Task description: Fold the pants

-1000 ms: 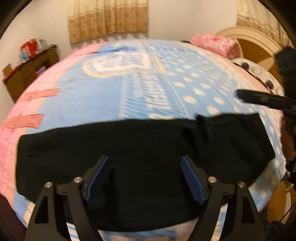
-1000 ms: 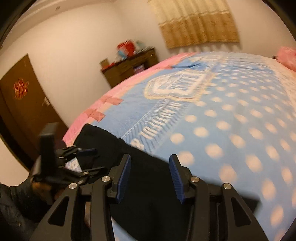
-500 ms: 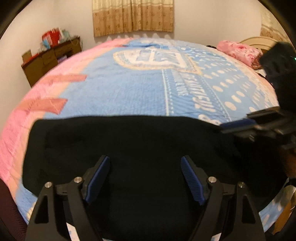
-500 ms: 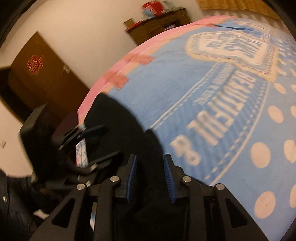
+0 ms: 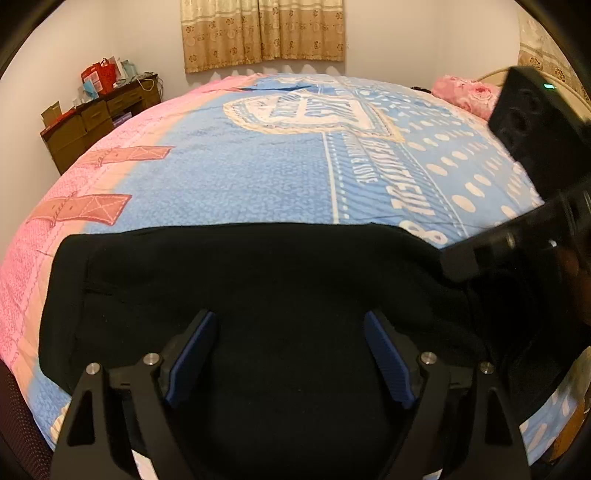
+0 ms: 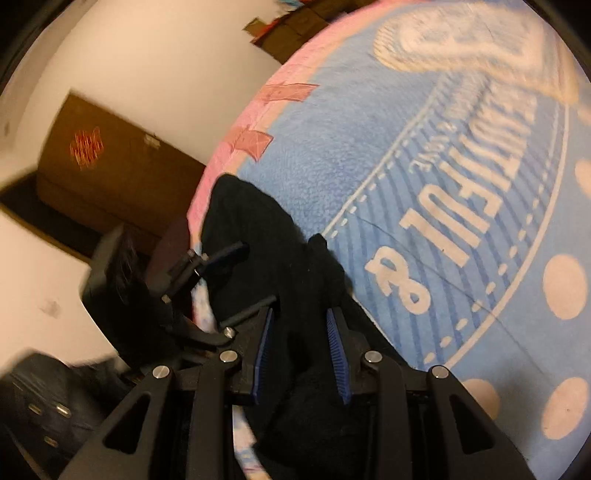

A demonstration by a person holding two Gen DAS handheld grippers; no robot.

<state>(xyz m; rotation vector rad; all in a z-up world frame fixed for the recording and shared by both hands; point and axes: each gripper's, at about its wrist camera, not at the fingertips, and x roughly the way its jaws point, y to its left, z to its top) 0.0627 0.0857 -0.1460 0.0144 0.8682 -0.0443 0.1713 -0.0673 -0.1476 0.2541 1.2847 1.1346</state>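
Observation:
Black pants (image 5: 258,288) lie folded across the near edge of a blue and pink bedspread (image 5: 258,177). My left gripper (image 5: 290,354) is open above the middle of the pants, touching nothing. My right gripper (image 6: 301,349) is shut on a bunched fold of the pants (image 6: 258,236) at their right end, lifted off the bed. The right gripper also shows as a dark blurred shape at the right of the left wrist view (image 5: 517,251). The left gripper shows at the left of the right wrist view (image 6: 207,266).
A wooden dresser (image 5: 99,122) with red bags stands against the far left wall. Curtains (image 5: 262,33) hang at the back. A pink pillow (image 5: 465,92) lies by the headboard. A brown door (image 6: 99,166) is beyond the bed's left side.
My right gripper has closed on the right end of the pants and swung it up and leftward. My left gripper stayed open and shifted over the pants.

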